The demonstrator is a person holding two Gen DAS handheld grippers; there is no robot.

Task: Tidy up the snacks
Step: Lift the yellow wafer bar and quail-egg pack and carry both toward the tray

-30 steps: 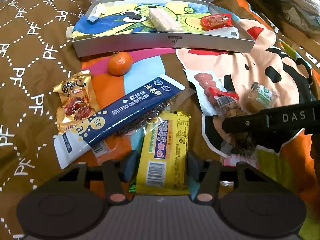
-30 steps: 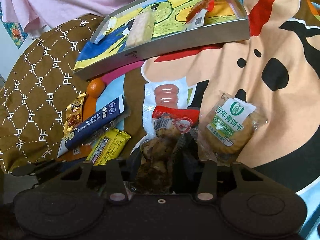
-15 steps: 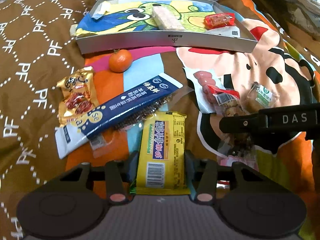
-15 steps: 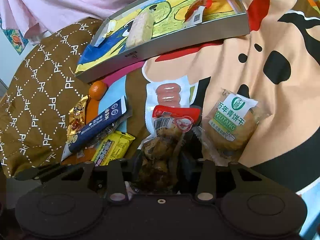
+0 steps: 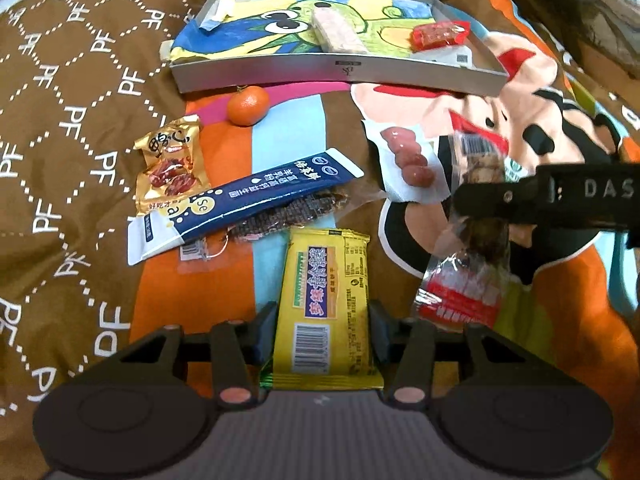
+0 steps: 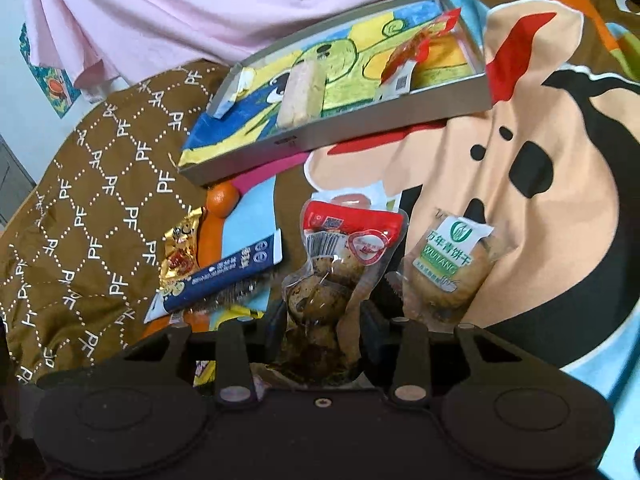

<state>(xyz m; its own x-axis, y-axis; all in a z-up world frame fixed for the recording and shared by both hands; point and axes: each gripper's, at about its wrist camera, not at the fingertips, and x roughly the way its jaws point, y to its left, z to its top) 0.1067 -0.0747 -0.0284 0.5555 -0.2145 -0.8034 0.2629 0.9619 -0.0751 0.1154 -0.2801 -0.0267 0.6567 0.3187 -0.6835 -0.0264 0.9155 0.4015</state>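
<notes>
The left gripper [image 5: 322,328] is clamped on a yellow snack packet [image 5: 326,308] at lower centre. The right gripper [image 6: 322,330] grips a clear pouch of what look like brown eggs [image 6: 328,292], lower centre. The grey tray [image 5: 336,70] sits at the upper centre on the bedspread [image 5: 80,120].

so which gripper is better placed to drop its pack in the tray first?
Probably right: right gripper holds the egg pack lifted, and the tray lies straight ahead. Left gripper grips the yellow pack, also ready.
</notes>
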